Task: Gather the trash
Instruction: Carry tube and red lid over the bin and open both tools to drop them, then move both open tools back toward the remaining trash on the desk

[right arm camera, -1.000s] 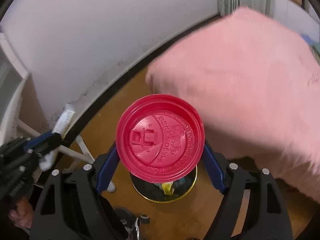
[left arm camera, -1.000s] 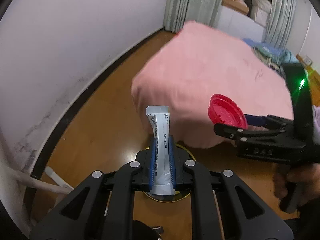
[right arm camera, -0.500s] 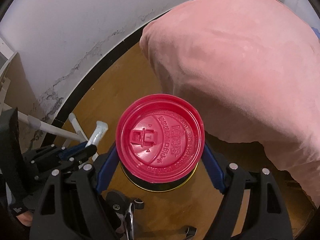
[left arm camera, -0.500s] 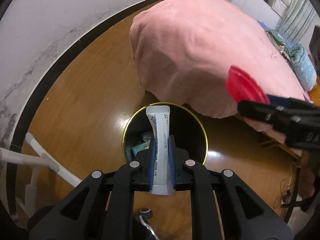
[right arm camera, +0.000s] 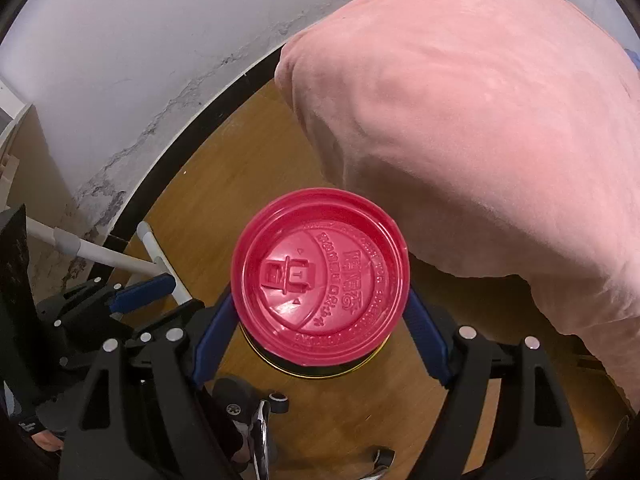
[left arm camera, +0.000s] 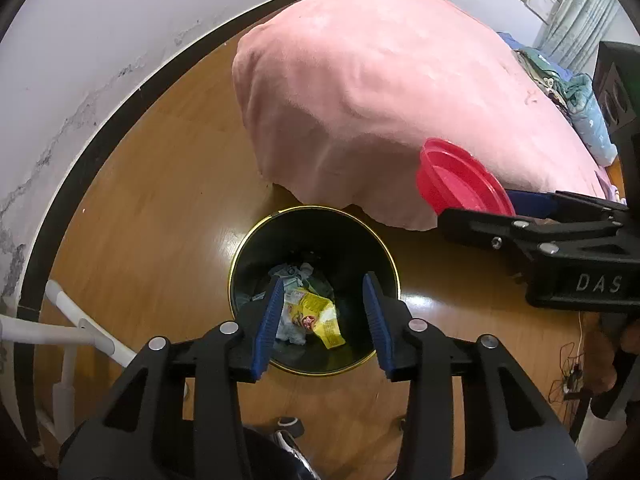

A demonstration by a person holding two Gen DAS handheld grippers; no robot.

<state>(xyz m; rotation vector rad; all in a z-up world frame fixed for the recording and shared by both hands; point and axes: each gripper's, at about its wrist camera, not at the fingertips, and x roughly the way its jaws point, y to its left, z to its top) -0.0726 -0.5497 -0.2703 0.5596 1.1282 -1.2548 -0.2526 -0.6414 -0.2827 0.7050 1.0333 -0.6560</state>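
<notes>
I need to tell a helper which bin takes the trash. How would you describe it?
Find the bed under the pink blanket. On the wooden floor just below its hanging corner stands the trash bin. It is round and black with a thin gold rim, and crumpled wrappers, one bright yellow, lie inside.

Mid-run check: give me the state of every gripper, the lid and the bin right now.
Left gripper: jaws just opened, nothing between them, above the bin.
Right gripper: shut on the lid.
Round red plastic cup lid: held flat-on, over the bin.
Black gold-rimmed trash bin: upright, uncovered, wrappers inside.
</notes>
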